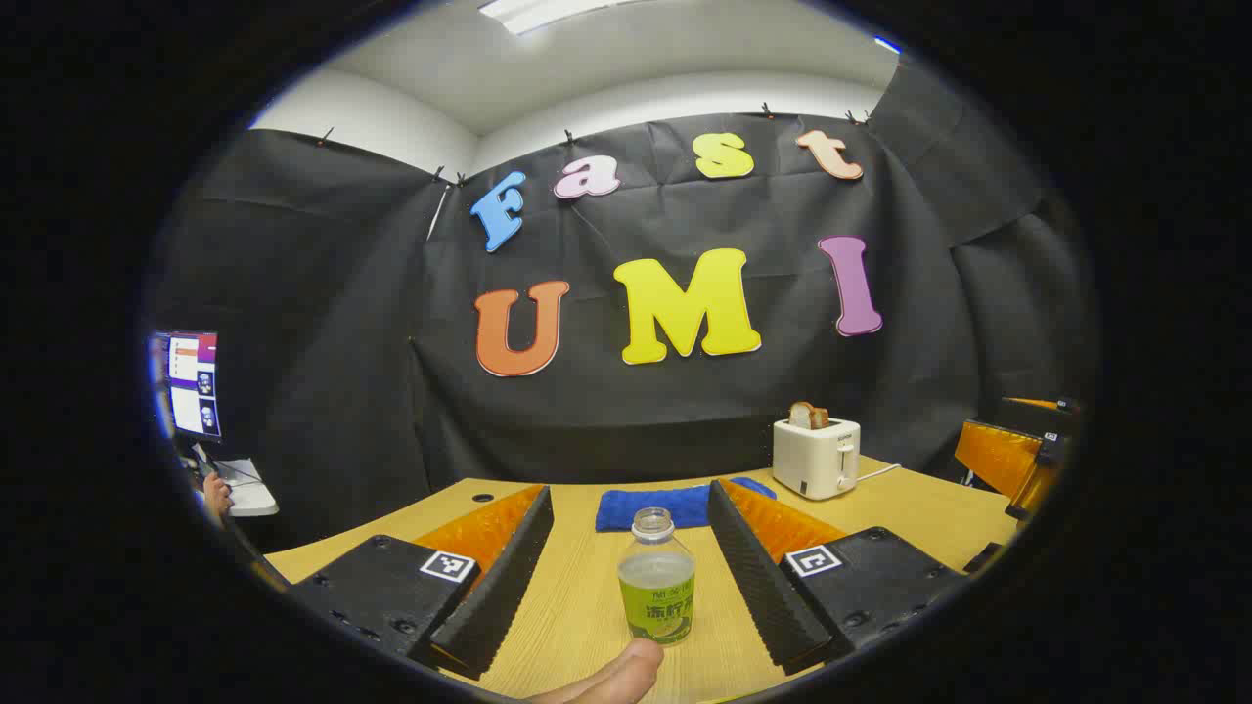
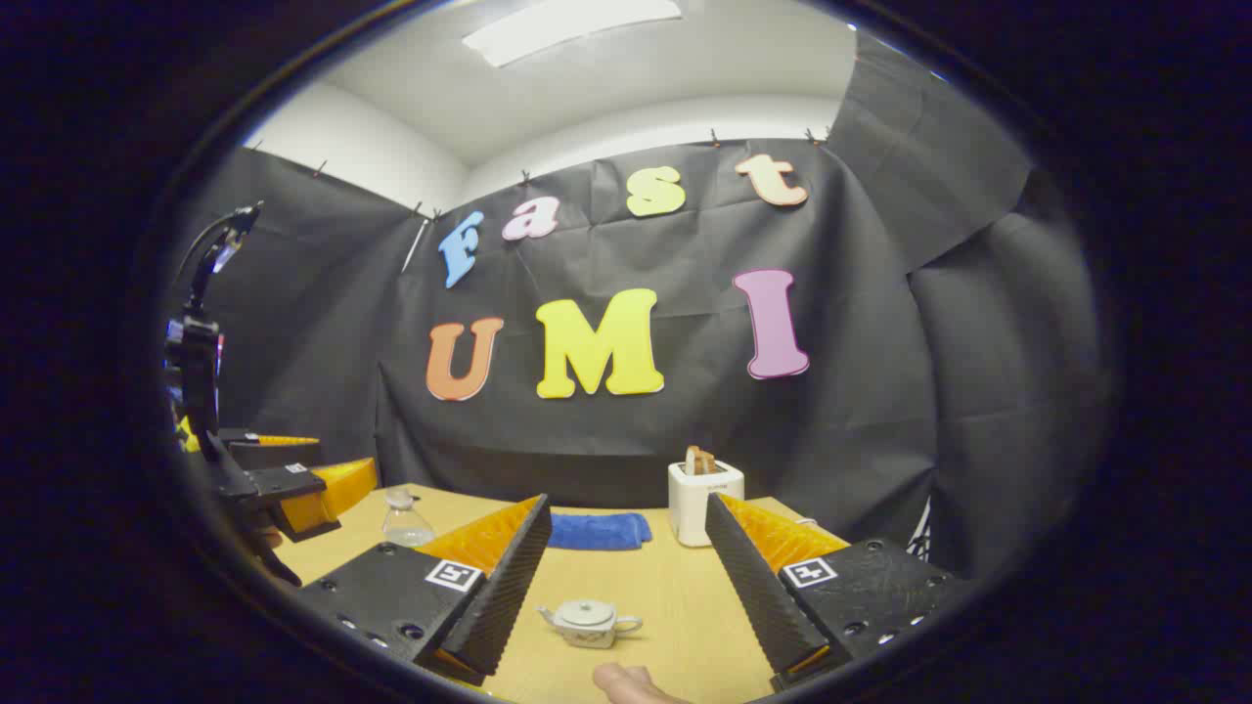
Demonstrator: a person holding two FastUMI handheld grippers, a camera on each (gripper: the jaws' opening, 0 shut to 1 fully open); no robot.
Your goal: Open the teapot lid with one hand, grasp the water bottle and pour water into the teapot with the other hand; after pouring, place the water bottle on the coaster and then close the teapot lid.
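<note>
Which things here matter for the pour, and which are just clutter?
Job: water bottle, uncapped, between the left gripper's open jaws; teapot, lid on, ahead of the right gripper.

Lying about: toaster holding bread, blue cloth, monitor.

we see a black cloth wall (image 1: 636, 411) hanging behind a wooden table (image 1: 919, 513), with a white wall (image 1: 372, 117) and white ceiling above it. a ceiling light (image 2: 572, 29) glows overhead. a monitor (image 1: 193, 383) stands at the far left. a white toaster (image 1: 816, 456) sits far right on the table, a blue towel (image 2: 599, 530) beside it.
</note>
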